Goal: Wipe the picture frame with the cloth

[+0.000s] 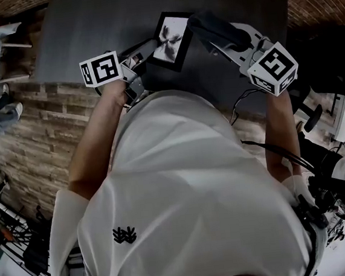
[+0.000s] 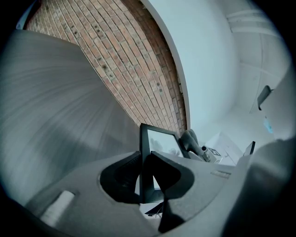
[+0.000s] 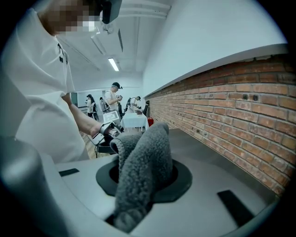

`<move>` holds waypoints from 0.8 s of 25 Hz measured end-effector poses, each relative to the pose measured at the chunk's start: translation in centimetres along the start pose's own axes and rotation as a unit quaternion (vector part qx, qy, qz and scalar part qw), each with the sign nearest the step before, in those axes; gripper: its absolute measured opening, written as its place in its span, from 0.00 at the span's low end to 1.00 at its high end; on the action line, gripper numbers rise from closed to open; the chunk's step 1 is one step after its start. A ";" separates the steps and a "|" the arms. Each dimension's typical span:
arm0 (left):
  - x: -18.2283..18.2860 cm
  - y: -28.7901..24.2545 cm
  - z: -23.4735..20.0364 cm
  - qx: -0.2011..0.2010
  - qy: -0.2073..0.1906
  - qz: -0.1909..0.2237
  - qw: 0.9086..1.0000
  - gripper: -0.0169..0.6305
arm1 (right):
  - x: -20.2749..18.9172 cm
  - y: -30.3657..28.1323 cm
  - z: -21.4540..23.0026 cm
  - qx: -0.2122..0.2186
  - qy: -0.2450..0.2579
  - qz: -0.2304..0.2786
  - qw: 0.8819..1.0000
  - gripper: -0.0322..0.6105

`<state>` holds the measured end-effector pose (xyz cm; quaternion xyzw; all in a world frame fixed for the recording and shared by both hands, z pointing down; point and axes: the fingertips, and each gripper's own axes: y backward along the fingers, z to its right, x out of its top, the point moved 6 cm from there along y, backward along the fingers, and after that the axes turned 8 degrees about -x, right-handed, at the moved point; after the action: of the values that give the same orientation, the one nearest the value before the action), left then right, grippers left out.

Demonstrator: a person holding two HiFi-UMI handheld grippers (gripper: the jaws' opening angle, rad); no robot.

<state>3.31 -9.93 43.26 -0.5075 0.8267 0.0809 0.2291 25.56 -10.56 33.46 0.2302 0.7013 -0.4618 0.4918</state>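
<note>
Picture frame [image 1: 172, 39]: one; cloth [image 3: 144, 159]: one

A shared lab-like workroom — brick wall [image 3: 240, 106], ceiling strip lights [image 3: 113, 64], other people [image 3: 112, 98] beside a covered table [image 3: 134, 122].

Picture frame [image 1: 172, 40]: black border, white picture with dark flower-like motif. Held up over dark table [image 1: 89, 27], tilted. Left side edge clamped between jaws of left gripper [image 2: 143, 173].

Cloth [image 3: 148, 152]: grey, fleecy, bunched into thick roll. Pinched between jaws of right gripper [image 3: 143, 181], free end sticking out forward. Sits by frame's upper right corner; contact unclear.
</note>
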 end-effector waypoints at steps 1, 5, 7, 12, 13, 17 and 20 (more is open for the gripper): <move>0.3 0.1 0.0 0.001 0.000 0.001 1.000 0.14 | 0.2 -0.2 -0.3 0.002 -0.001 0.000 1.000 0.19; 1.3 0.5 -0.1 0.008 0.000 0.006 1.000 0.14 | 0.5 -0.8 -1.4 0.010 -0.004 -0.003 1.000 0.19; 1.5 0.3 -0.2 0.013 -0.002 0.008 1.000 0.14 | 0.3 -0.8 -2.0 0.015 -0.005 -0.005 1.000 0.19; 2.1 -0.2 -0.6 0.020 0.007 0.020 1.000 0.14 | 0.0 -0.9 -3.4 0.029 -0.007 -0.008 1.000 0.19; 2.2 -0.3 -0.7 0.021 0.009 0.023 0.999 0.14 | -0.1 -0.9 -3.6 0.031 -0.007 -0.008 0.999 0.19; 3.0 -0.3 -1.3 0.029 0.016 0.035 0.999 0.14 | -0.1 -1.4 -4.7 0.036 -0.009 -0.010 0.999 0.19; 3.7 -0.3 -1.7 0.039 0.017 0.042 0.998 0.14 | -0.2 -1.8 -5.4 0.038 -0.011 -0.014 0.999 0.19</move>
<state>1.68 -13.62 43.05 -0.4645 0.8536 0.0496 0.2307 21.65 -6.59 34.82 0.2341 0.6811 -0.4972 0.4839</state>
